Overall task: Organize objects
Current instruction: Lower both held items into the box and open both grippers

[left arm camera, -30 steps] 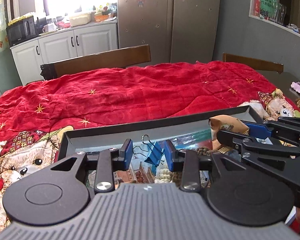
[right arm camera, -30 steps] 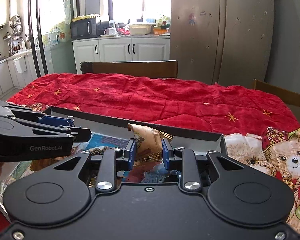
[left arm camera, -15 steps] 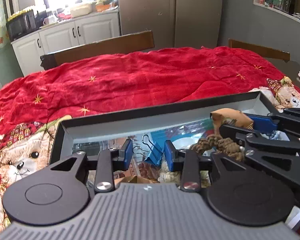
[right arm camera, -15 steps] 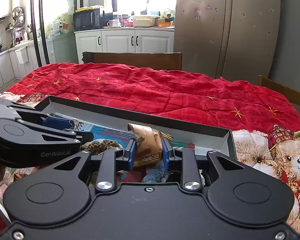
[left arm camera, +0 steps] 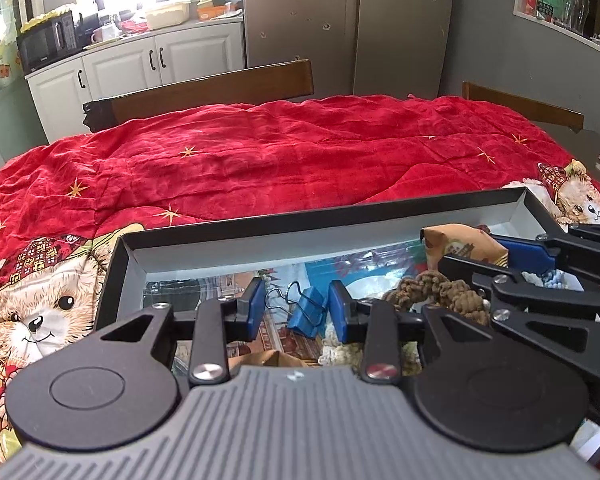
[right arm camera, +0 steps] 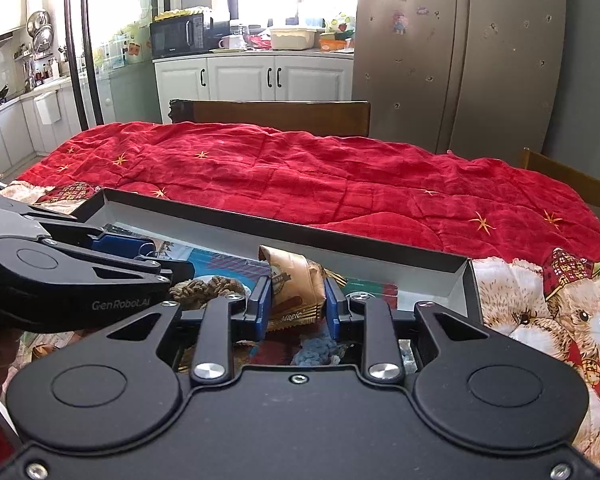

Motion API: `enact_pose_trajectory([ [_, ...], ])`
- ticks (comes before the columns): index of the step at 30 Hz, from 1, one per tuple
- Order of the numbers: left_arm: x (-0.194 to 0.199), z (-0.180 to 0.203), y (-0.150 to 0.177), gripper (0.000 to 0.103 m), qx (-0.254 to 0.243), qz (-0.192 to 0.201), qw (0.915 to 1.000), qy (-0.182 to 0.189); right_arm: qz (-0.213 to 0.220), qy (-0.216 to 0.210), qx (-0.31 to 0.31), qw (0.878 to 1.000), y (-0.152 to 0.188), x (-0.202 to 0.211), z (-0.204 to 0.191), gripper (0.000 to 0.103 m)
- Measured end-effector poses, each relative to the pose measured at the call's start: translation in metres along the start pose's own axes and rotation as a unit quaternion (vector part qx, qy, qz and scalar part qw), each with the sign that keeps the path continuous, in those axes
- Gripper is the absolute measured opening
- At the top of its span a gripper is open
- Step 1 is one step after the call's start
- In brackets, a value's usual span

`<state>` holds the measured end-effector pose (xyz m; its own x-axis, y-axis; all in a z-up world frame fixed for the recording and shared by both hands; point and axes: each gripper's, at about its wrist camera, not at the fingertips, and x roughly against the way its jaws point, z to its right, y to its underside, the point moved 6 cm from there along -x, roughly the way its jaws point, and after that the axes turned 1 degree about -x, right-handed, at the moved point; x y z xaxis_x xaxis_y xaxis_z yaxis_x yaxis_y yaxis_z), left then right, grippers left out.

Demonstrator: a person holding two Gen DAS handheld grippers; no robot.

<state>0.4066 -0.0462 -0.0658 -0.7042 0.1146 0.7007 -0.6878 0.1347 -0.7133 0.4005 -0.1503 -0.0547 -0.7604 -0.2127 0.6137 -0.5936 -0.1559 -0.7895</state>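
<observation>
Tan snack packet [right arm camera: 296, 292] between right tool [right arm camera: 296, 306] pads, over box [right arm camera: 340, 246].

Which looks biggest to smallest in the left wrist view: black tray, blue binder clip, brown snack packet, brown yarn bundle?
1. black tray
2. brown yarn bundle and brown snack packet: similar, and both partly hidden by the right gripper, so unranked
3. blue binder clip, between the left gripper pads
</observation>
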Motion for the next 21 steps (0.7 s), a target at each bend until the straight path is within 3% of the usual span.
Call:
enact_pose_trajectory([
  [7,0.0,-0.001,0.0,0.055,0.006,0.007,1.0,0.004,0.001,0.001,0.002,1.0,0.001,0.0,-0.001,0.029],
  [21,0.008,0.0,-0.004,0.067,0.005,0.027,0.9996,0.006,0.024,0.009,0.0,1.0,-0.001,0.01,0.0,0.043],
])
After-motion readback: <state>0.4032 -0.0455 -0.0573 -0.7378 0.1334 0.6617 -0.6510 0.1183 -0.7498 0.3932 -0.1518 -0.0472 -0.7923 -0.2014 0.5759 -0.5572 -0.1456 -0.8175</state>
